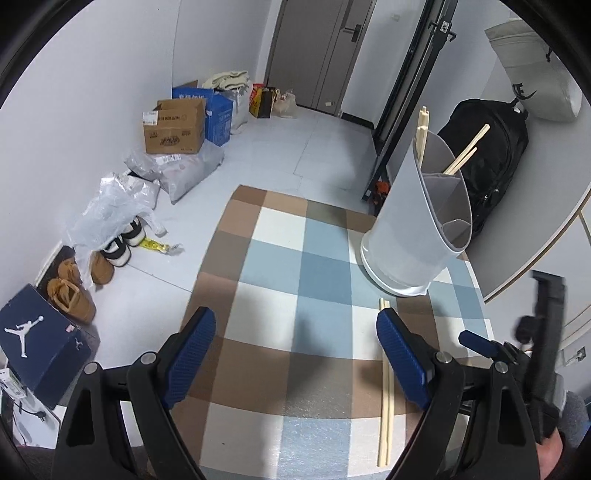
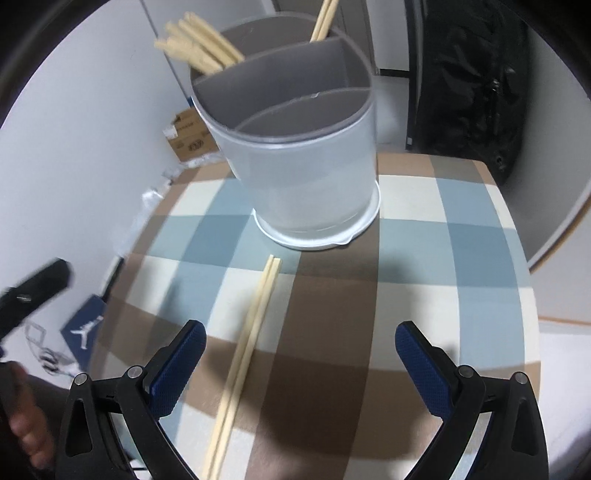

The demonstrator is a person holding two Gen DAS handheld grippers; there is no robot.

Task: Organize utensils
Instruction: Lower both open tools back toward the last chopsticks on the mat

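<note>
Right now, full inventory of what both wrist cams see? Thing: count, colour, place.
Utensil holder: 1, pale grey, divided into compartments, upright on the checked cloth.
Loose chopsticks: 1 pair, light wood, flat on the cloth in front of the holder.
Chopsticks in holder: a bunch at rear left, another pair at rear; front compartment looks empty.
Checked cloth: 1, blue, brown and cream, covers the table.
Backpack: 1, black, behind the holder.
Cardboard box: 1, brown, on the floor by the wall.
Shoebox: 1, navy, floor at left.
Shoes: several, tan and white, by the wall.
Left tool: black, blue pads, open, empty.
Right tool: same, open, empty, above the loose pair.
</note>
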